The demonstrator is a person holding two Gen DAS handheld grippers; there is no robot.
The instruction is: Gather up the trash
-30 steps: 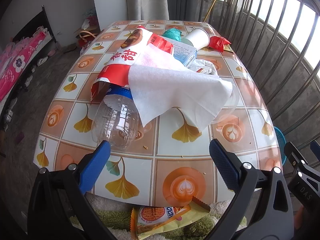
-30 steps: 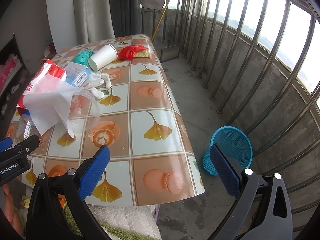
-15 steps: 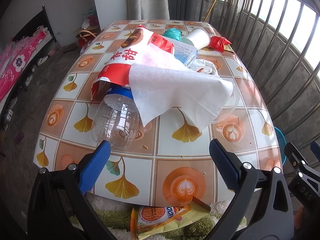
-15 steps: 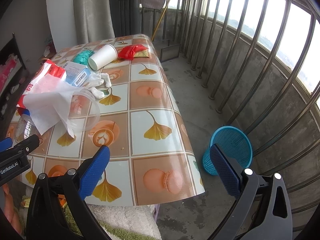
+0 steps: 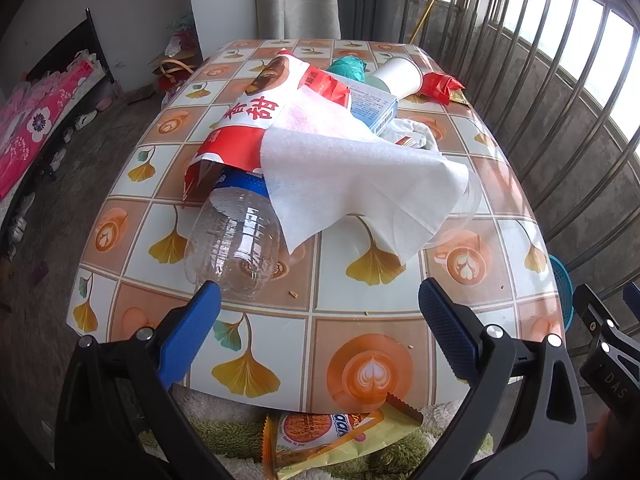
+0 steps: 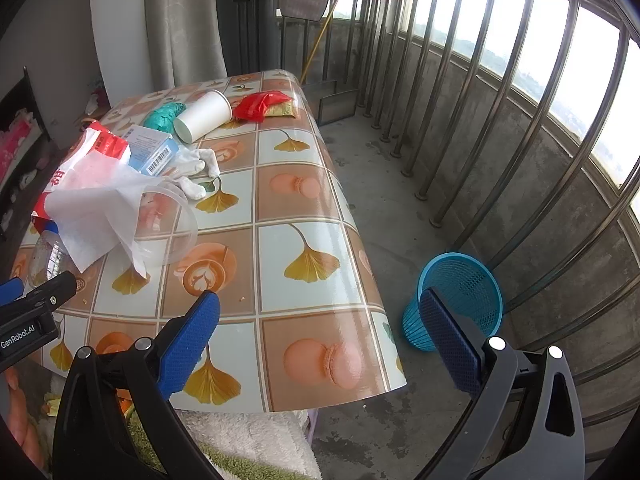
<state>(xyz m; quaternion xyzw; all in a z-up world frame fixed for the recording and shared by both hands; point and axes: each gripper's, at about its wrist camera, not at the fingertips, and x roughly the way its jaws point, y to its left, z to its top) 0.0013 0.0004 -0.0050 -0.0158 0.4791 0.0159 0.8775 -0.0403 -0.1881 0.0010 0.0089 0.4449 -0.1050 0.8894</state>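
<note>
Your left tongs and right tongs both gape, empty, at worktop near edge. Clear bottle lies near left corner under tissue: light, slick, crushable; pinch across body. Basket on floor right.

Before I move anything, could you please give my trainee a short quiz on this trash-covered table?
1. True or false: both tongs, left tongs and right tongs, are open and empty.
2. What lies draped over the clear plastic bottle? A) white tissue B) a towel C) a newspaper
3. Fill in: the blue mesh basket stands on the ____, beside the table.

Key: 1 true; 2 A, the white tissue; 3 floor.
</note>
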